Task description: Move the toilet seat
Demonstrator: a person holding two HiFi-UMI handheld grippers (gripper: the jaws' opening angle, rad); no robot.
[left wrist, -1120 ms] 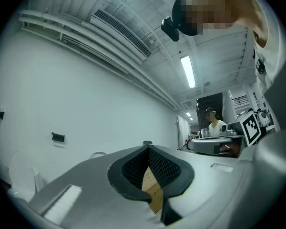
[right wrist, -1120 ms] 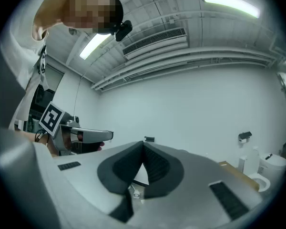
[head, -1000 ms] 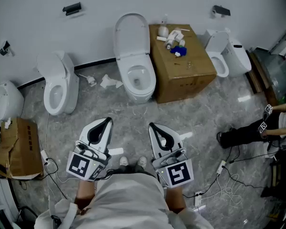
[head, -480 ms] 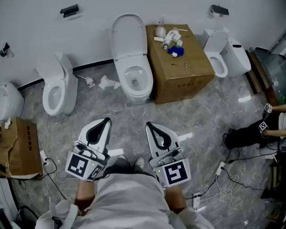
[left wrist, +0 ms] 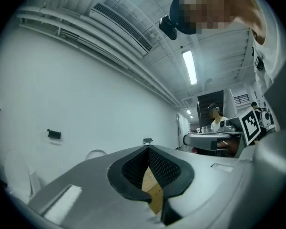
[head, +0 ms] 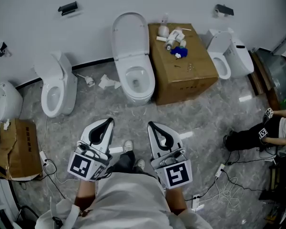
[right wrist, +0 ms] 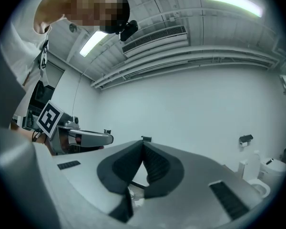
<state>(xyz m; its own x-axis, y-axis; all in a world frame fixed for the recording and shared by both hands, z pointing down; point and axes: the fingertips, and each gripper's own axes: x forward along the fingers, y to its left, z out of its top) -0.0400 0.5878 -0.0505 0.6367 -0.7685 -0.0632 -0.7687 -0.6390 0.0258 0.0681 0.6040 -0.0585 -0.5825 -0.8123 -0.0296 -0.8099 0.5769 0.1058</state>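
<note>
A white toilet [head: 136, 82] stands against the back wall in the head view, its seat and lid [head: 130, 34] raised upright against the wall. My left gripper [head: 108, 121] and right gripper [head: 151, 125] are held side by side in front of the person's body, well short of the toilet. Both point toward it, both shut and holding nothing. In the left gripper view the left gripper [left wrist: 148, 148] shows closed jaws with a brown box showing through the gap. The right gripper [right wrist: 143, 142] looks the same in its own view, jaw tips meeting.
A brown cardboard box [head: 183, 63] with small bottles stands right of the toilet. Other toilets [head: 57, 87] [head: 226, 56] stand left and right. Crumpled paper [head: 109, 83] lies on the floor. A second person [head: 257, 135] sits at right, cables [head: 229, 168] nearby. Another box [head: 16, 147] is at left.
Both grippers and the person have shifted slightly forward toward the toilet; one foot has stepped ahead. The jaws stayed shut.
</note>
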